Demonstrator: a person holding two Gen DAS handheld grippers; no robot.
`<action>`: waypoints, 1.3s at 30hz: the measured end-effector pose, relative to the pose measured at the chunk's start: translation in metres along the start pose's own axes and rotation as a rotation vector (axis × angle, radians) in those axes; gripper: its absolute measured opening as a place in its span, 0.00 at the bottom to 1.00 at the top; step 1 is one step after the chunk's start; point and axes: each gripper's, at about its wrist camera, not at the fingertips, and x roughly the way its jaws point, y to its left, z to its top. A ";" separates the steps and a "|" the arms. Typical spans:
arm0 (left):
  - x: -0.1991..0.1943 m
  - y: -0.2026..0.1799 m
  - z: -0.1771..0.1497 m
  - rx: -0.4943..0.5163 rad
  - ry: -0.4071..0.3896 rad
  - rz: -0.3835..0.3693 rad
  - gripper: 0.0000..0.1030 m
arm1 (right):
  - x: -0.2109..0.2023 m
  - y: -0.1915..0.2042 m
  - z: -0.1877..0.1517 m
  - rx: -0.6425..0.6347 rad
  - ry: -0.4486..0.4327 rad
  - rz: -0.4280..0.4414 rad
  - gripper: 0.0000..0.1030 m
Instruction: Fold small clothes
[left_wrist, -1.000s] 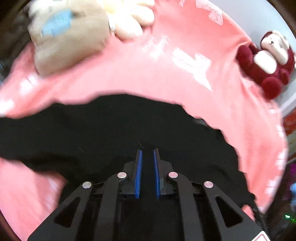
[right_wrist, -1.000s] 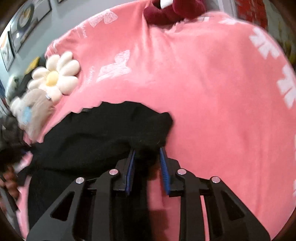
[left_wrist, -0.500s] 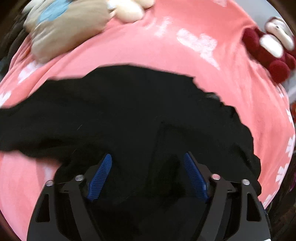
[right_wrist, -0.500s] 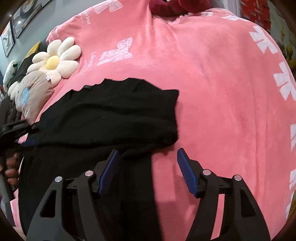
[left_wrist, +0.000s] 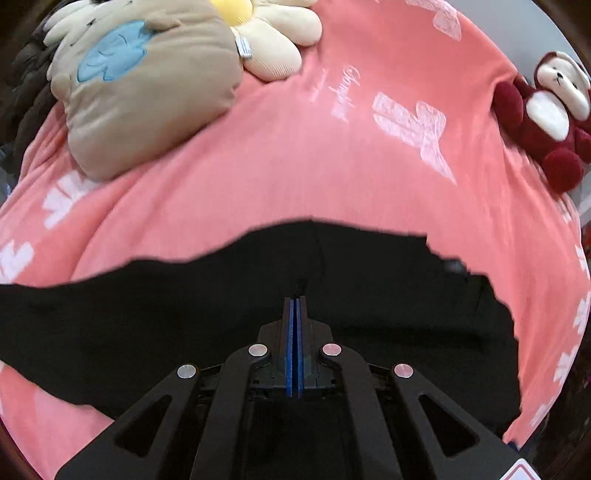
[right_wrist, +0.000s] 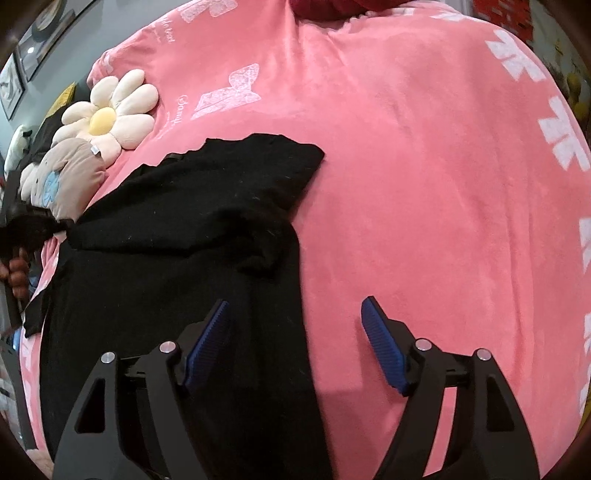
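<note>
A black garment (left_wrist: 207, 306) lies spread on a pink blanket (left_wrist: 332, 170). In the left wrist view my left gripper (left_wrist: 294, 301) is shut, its blue pads pressed together with black cloth pinched at the tips. In the right wrist view the same garment (right_wrist: 192, 236) shows one side folded over its body. My right gripper (right_wrist: 295, 314) is open and empty, straddling the garment's right edge. At the far left of that view the left gripper (right_wrist: 55, 225) grips the cloth's left edge.
A beige plush pillow (left_wrist: 147, 81) and a flower-shaped cushion (left_wrist: 273, 40) lie at the blanket's far left. A dark red plush monkey (left_wrist: 546, 114) sits at the far right. The blanket (right_wrist: 443, 184) has white prints. Framed pictures (right_wrist: 22, 70) hang on the grey wall.
The left gripper opened, then closed on the black cloth. The right gripper let go of the folded side, opened wide and drew back.
</note>
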 end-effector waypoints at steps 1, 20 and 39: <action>0.003 -0.004 -0.005 0.018 0.007 0.002 0.00 | 0.004 0.005 0.005 -0.013 -0.006 0.000 0.69; -0.007 0.015 -0.031 -0.004 -0.008 0.029 0.63 | 0.035 -0.015 0.034 -0.015 0.070 -0.140 0.31; -0.077 0.289 -0.092 -0.737 -0.019 0.198 0.73 | -0.026 0.134 -0.031 -0.300 0.083 0.047 0.48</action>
